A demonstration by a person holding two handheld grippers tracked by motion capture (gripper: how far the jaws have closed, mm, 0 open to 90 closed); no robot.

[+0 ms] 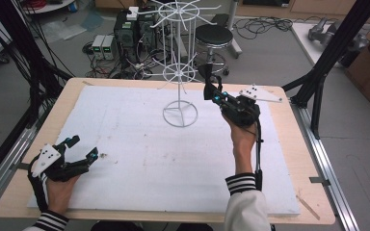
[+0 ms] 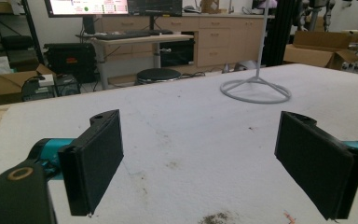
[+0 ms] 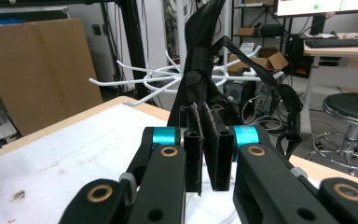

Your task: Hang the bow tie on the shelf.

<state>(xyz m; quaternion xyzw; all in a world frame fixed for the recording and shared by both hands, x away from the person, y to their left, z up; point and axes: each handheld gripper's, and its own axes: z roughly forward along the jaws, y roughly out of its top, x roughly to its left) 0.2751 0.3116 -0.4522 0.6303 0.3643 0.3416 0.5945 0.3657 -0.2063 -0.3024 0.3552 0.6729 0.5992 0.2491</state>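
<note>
A white wire rack [image 1: 179, 57] with hooked arms stands on a ring base [image 1: 180, 114] at the back middle of the white foam board [image 1: 139, 159]. My right gripper [image 1: 211, 90] is raised just right of the rack and is shut on a black strap [image 1: 205, 72]. In the right gripper view the black strap [image 3: 200, 70] rises from between the jaws in front of the rack's lower arms [image 3: 135, 77]. My left gripper [image 1: 82, 147] rests low at the board's front left, open with nothing between its pads [image 2: 95, 161]. The rack's ring base [image 2: 255, 89] lies ahead of it.
The foam board lies on a wooden table [image 1: 289, 159]. Behind the table are a black stool [image 1: 214, 36], computer boxes with cables [image 1: 125, 33] and black frame posts [image 1: 337, 43]. A small brown stain [image 1: 103, 155] marks the board near the left gripper.
</note>
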